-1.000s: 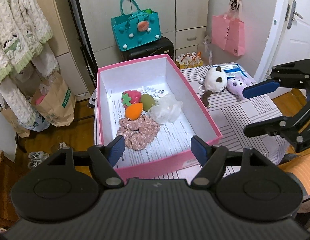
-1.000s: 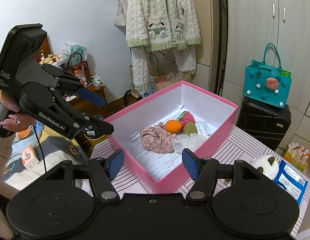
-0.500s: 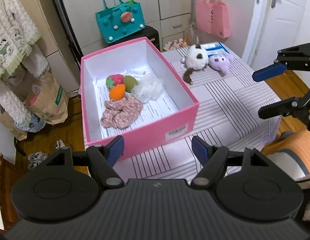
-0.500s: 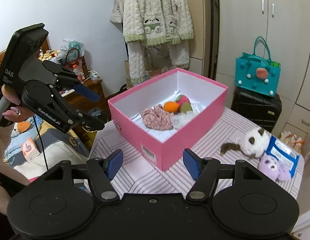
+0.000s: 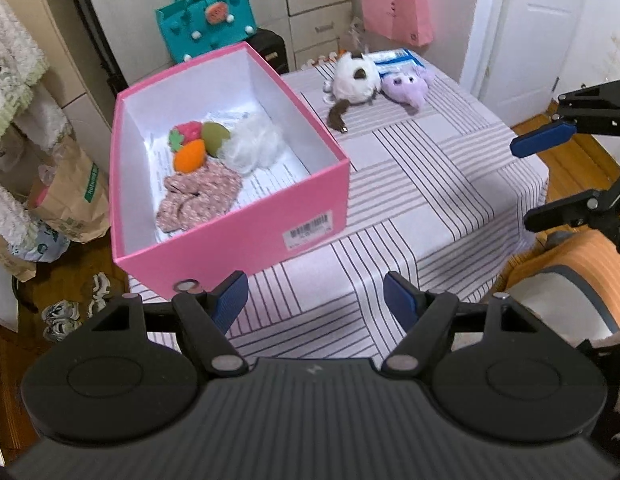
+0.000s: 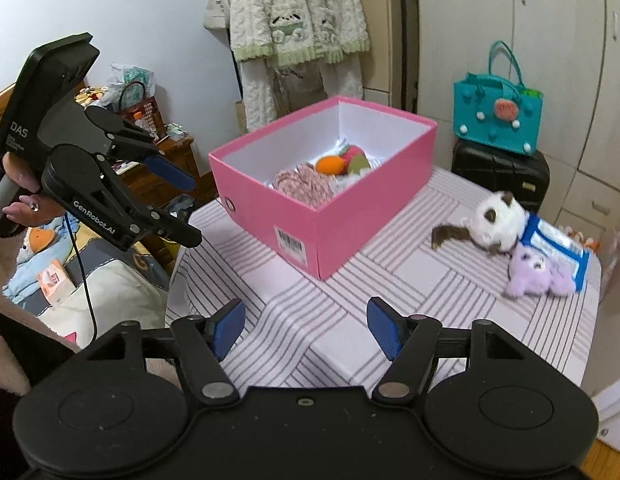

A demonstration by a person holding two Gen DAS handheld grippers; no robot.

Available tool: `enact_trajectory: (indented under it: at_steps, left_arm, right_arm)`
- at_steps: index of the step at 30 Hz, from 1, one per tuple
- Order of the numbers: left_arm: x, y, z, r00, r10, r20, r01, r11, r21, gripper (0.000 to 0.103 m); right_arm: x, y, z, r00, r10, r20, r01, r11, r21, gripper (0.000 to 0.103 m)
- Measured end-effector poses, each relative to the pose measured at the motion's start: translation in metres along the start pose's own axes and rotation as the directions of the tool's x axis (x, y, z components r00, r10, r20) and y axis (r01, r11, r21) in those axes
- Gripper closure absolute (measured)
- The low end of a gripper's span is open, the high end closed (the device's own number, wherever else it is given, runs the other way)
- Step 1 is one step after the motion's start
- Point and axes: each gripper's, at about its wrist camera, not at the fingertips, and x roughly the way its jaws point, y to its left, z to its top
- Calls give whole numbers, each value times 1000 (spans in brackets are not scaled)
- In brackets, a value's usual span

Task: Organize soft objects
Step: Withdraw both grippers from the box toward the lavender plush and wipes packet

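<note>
Box: the pink box (image 5: 246,236) sits on the striped surface (image 5: 430,184).
In the box: a flowery hair band (image 5: 198,200), an orange toy (image 5: 190,157), a red toy (image 5: 186,132), a green toy (image 5: 215,137) and a white puff (image 5: 252,146).
Outside: a white cat toy (image 6: 494,216) and a purple toy (image 6: 536,270) lie touching, well apart from the box.
Left claw (image 5: 316,300): open, holds nothing.
Right claw (image 6: 306,326): open, holds nothing.

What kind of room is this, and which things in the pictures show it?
Most likely a bedroom in a home. A fluffy robe hangs by tall wardrobe doors, bedding lies beside the striped table, and a suitcase with a teal handbag stands near the wall.
</note>
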Motion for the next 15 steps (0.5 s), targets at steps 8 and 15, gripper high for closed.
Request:
enact_trajectory:
  at_steps: [8, 15]
  left_arm:
    - [22, -20, -5, 999, -32, -13, 32, 998, 46, 29]
    - [40, -34, 1, 997, -72, -9, 72, 997, 42, 29]
  right_arm:
    - [4, -20, -28, 999, -19, -29, 21, 998, 67, 31]
    - [13, -34, -52, 999, -40, -32, 42, 997, 67, 30]
